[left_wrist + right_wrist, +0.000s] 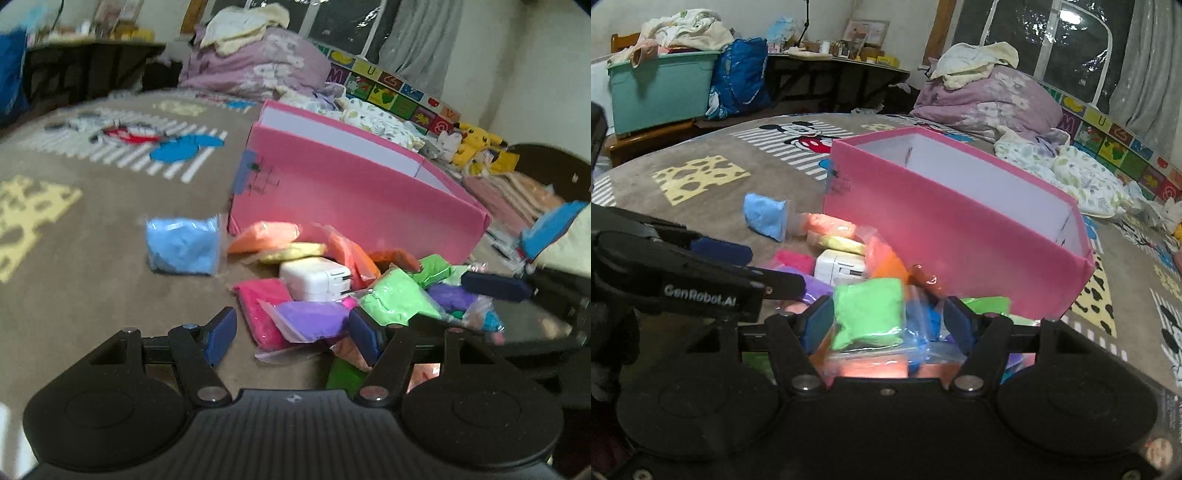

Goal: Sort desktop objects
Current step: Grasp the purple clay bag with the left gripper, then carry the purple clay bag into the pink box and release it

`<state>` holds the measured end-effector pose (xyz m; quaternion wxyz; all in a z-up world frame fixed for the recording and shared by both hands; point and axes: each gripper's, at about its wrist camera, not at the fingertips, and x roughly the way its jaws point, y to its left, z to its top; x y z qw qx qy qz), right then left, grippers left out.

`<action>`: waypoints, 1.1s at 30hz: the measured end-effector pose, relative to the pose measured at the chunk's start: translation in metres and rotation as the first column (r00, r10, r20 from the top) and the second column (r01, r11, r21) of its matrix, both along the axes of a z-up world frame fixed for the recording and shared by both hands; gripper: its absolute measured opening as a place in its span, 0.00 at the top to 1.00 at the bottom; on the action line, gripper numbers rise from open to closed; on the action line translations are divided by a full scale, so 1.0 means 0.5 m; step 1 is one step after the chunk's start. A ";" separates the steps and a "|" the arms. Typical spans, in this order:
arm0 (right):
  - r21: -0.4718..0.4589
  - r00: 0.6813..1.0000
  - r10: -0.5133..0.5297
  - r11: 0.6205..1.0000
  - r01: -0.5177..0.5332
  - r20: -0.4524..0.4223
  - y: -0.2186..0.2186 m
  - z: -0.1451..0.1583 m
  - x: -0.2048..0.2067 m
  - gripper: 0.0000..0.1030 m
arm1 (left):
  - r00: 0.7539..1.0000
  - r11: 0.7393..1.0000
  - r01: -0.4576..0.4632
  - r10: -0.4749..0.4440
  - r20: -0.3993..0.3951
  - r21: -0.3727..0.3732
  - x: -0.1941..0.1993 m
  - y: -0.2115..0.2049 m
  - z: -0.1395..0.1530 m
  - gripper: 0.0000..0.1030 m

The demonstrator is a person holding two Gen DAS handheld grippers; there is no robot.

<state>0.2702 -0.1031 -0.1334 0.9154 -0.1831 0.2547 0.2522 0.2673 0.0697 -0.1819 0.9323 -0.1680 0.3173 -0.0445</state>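
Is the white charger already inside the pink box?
No. The white charger lies on the rug among the clay packets, outside and in front of the pink box.

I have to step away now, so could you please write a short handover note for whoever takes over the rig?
Left gripper: open, empty, over the near edge of the pile.
Right gripper: open around a green bag, not clamped.
Pink box: behind the pile; what shows of its inside is bare.
White charger sits among the bags; a blue bag lies apart, to the left.
Done: apparently nothing boxed.
Left: everything.
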 end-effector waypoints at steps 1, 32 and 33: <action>-0.003 1.000 0.003 1.000 -0.003 0.005 0.001 -0.005 -0.002 0.36 | 1.000 0.999 0.004 -0.004 -0.007 -0.033 0.004 0.005 -0.004 0.36; 0.141 0.998 -0.016 0.990 0.008 0.057 -0.025 -0.074 0.006 0.41 | 0.995 0.962 -0.022 0.048 0.092 -0.272 -0.001 0.026 0.008 0.88; 0.141 0.998 -0.017 0.990 0.009 0.055 -0.025 -0.075 0.008 0.41 | 0.994 0.965 -0.027 0.054 0.093 -0.262 -0.005 0.024 0.013 0.88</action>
